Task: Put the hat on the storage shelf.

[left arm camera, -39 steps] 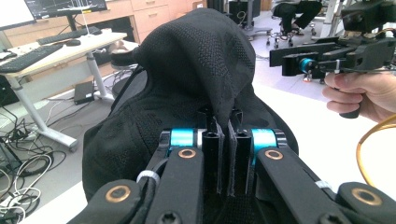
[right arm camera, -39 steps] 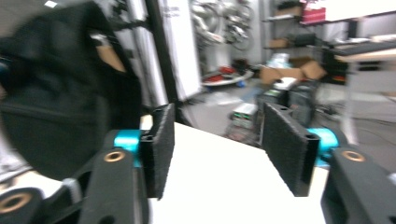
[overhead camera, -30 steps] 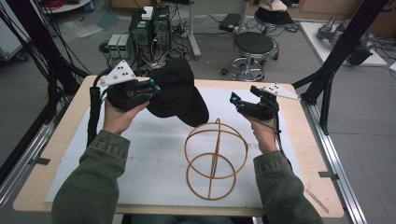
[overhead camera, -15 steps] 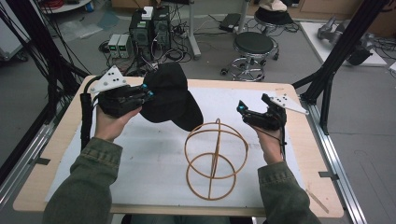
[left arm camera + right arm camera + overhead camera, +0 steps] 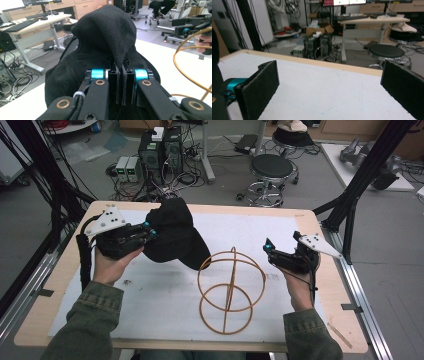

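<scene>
Meanwhile left gripper (image 5: pixel 119 75) jaws pinch the black cap (image 5: pixel 105 42); right gripper (image 5: pixel 329 87) jaws gape wide.

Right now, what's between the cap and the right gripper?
The wire frame, standing on the mat between the cap and right gripper, in the high view.

black cap (image 5: pixel 105 45) in left gripper (image 5: pixel 119 75)

olive sleeves (image 5: pixel 90 330) | black tongs (image 5: pixel 120 75), teal rollers, brass screws
</scene>
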`<state>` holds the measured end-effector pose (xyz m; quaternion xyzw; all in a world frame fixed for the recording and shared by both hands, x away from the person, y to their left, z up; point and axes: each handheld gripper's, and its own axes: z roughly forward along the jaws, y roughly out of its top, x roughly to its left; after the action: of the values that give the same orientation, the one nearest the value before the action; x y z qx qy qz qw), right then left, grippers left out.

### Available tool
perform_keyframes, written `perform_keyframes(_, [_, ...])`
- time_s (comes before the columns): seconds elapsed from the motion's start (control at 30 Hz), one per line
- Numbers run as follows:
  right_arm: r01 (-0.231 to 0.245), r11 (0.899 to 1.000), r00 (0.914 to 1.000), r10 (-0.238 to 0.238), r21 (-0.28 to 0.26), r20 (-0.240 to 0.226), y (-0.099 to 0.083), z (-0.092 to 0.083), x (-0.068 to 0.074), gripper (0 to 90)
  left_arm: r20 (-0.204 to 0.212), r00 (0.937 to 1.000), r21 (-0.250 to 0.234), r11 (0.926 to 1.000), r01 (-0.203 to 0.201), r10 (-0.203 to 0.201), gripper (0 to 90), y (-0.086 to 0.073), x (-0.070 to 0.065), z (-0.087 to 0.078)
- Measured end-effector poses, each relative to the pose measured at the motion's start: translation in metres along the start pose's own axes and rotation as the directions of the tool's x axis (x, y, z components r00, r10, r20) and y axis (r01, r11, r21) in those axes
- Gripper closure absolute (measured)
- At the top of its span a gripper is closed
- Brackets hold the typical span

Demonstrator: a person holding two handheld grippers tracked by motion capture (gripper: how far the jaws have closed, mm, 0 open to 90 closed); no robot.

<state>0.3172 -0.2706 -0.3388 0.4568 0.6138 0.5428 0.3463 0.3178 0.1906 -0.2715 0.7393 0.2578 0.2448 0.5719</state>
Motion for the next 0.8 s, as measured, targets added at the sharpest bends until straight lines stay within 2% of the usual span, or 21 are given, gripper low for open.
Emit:
perform_keyframes(0.13, [-0.009,0.999,0.9998,0.008,0.038,0.017,-0.008,-0.008,-0.003,0.6,0.015,0.9999,0.007,1.0000,-0.006,0.006,86.7,-0.003,-0.001,-0.008])
perform_keyframes(0.2, [-0.015,0.999,0.9996,0.014,0.044,0.026,-0.018,-0.015,-0.006,0.6,0.026,0.9996,0.014,0.9998,-0.015,0.015,86.7,-0.003,-0.002,-0.013])
perform_keyframes(0.47, [-0.046,0.996,0.9976,0.042,0.075,0.056,-0.045,-0.029,-0.017,0.6,0.083,0.9937,0.025,0.9967,-0.078,0.075,86.6,0.003,-0.011,-0.027])
perform_keyframes(0.63, [-0.058,0.995,0.9962,0.052,0.086,0.070,-0.058,-0.038,-0.024,0.6,0.129,0.9835,0.038,0.9904,-0.133,0.127,86.6,0.009,-0.015,-0.032])
perform_keyframes(0.8, [-0.070,0.993,0.9947,0.063,0.090,0.081,-0.066,-0.042,-0.030,0.7,0.171,0.9675,0.048,0.9793,-0.197,0.186,86.6,0.021,-0.016,-0.038])
